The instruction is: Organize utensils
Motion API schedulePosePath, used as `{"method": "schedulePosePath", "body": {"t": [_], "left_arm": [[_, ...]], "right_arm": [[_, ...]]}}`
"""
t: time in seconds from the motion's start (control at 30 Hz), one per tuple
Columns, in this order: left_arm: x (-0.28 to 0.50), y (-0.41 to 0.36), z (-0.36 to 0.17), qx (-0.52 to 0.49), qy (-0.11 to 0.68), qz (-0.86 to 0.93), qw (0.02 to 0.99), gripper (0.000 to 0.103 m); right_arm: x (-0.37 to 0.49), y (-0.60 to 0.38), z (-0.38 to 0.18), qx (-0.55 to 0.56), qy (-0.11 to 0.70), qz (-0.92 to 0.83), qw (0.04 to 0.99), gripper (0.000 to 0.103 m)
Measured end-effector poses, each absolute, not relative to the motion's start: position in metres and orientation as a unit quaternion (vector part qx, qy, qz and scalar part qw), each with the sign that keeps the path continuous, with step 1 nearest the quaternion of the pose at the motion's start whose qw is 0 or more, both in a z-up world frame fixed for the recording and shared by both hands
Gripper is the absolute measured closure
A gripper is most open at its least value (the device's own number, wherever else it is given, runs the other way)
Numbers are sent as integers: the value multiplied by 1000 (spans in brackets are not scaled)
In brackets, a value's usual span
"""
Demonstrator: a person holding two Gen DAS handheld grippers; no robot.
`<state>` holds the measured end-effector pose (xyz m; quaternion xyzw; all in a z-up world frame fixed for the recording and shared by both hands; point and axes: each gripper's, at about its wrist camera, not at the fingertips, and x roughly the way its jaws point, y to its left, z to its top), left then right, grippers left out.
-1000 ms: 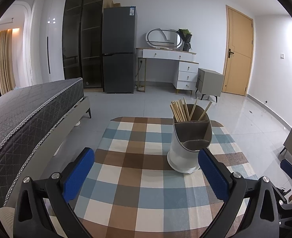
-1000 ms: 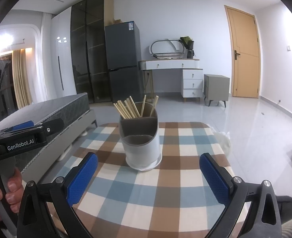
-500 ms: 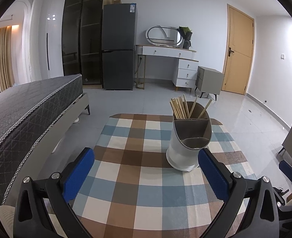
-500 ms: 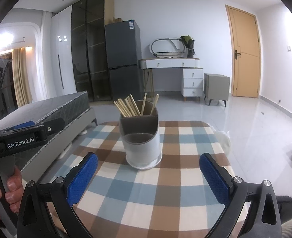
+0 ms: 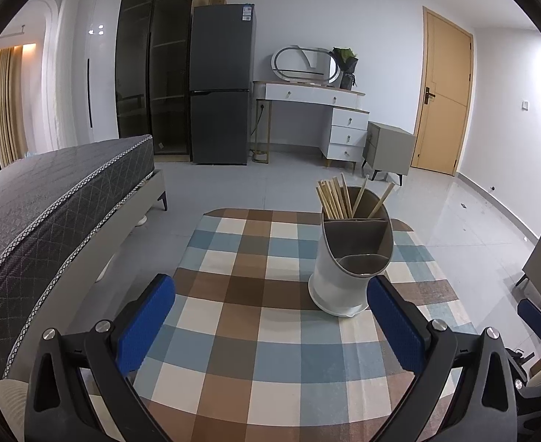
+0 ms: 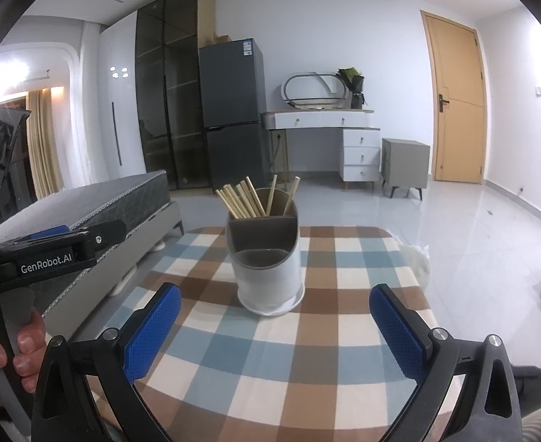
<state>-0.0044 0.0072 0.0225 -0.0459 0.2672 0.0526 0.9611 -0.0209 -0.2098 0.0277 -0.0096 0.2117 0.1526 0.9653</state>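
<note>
Checkered tablecloth point(image 5: 270, 331), upright utensil holder point(image 6: 268, 272), chopsticks point(image 6: 244, 200) leaning tips-up leftward, both grippers' fingers point(image 5: 145, 324) spread, empty

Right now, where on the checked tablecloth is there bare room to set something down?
Bare cloth lies left of the utensil holder to the table's bed-side edge, and in front between both open grippers. The crowded spot is the holder's rear compartment, packed with chopsticks.
</note>
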Motion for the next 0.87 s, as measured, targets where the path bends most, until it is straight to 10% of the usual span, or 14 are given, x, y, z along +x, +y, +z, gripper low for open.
{"method": "schedulePosePath", "body": {"t": [0.87], "left_arm": [[-4,6,20,-51,269,51,961,2]], "right_arm": [[-22,-210,25,-11,215,150,965,0]]}}
